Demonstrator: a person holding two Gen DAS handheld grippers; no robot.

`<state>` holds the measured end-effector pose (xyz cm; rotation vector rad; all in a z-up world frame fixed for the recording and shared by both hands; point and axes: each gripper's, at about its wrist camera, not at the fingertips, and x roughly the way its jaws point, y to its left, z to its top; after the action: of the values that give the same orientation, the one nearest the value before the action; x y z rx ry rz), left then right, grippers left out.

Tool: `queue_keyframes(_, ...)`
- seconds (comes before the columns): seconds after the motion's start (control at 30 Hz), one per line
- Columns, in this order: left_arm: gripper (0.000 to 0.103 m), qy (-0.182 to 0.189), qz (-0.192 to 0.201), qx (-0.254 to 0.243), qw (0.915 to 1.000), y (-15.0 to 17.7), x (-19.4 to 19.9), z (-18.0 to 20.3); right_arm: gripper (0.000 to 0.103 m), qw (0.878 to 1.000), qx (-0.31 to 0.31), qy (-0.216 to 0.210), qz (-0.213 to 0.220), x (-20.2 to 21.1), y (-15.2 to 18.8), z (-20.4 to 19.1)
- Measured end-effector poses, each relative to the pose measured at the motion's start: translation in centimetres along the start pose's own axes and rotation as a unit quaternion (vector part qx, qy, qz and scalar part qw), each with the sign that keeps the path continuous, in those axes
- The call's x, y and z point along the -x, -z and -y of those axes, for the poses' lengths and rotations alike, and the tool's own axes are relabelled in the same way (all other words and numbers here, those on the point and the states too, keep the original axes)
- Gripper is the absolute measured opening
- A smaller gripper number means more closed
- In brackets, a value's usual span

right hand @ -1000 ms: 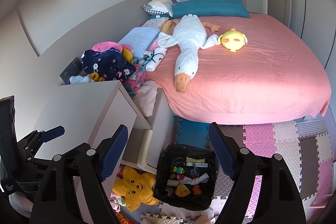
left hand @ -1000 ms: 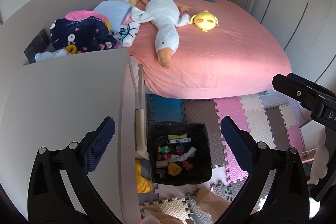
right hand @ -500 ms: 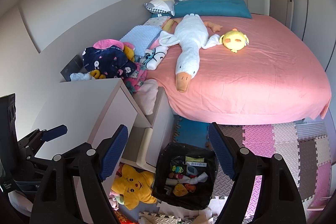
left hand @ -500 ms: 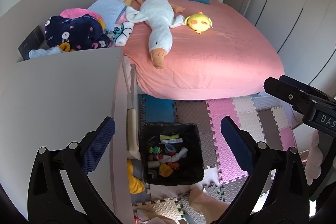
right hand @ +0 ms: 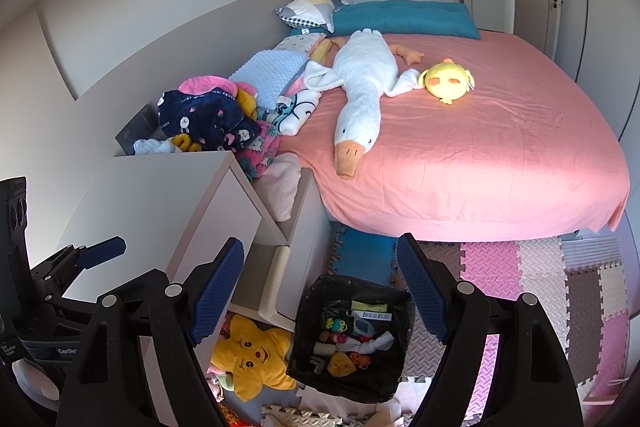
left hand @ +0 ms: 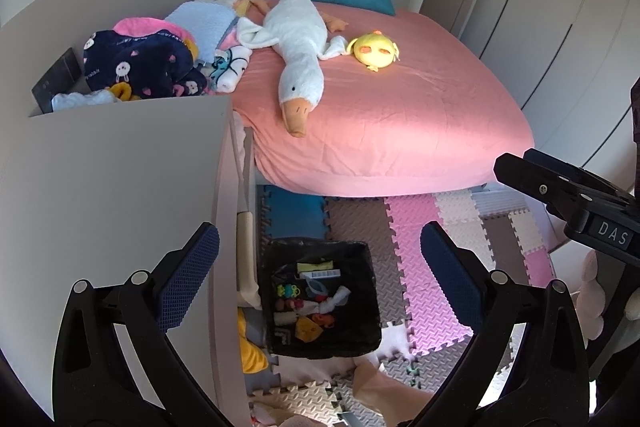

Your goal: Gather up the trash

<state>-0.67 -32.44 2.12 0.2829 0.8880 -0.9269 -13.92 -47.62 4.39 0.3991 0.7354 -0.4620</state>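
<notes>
Both tongs, left [left hand: 320, 269] and right [right hand: 320, 285], gape empty; bin [right hand: 316, 367] contents hard to identify.

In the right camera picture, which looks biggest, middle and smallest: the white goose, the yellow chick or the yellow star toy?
1. White goose, clearly the largest.
2. Yellow star toy; it lies nearer the camera, so its real size is unsure.
3. Yellow chick, the smallest.

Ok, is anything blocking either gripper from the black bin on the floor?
Nothing visible does. The black-lined bin sits open-topped on the foam mat below both open, empty grippers, left and right. The white cabinet stands beside it, to the left.
</notes>
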Motion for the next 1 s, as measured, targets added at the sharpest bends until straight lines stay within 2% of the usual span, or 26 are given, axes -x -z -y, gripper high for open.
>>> queue_keyframes(0.47,0.097,-0.008,0.004,-0.025,0.9996,-0.06,0.32,0.54,0.079,1.0,0.002,-0.001,0.001,0.0,-0.19,-0.11)
queue_keyframes(0.8,0.097,0.01,-0.002,-0.017,0.9998,0.02,0.27,0.04,0.079,1.0,0.002,-0.001,0.0,-0.02,-0.18,-0.11)
queue_keyframes(1.0,0.097,0.007,-0.006,-0.022,0.9997,0.25,0.05,0.3,0.079,1.0,0.002,-0.001,0.0,-0.04,-0.25,-0.2)
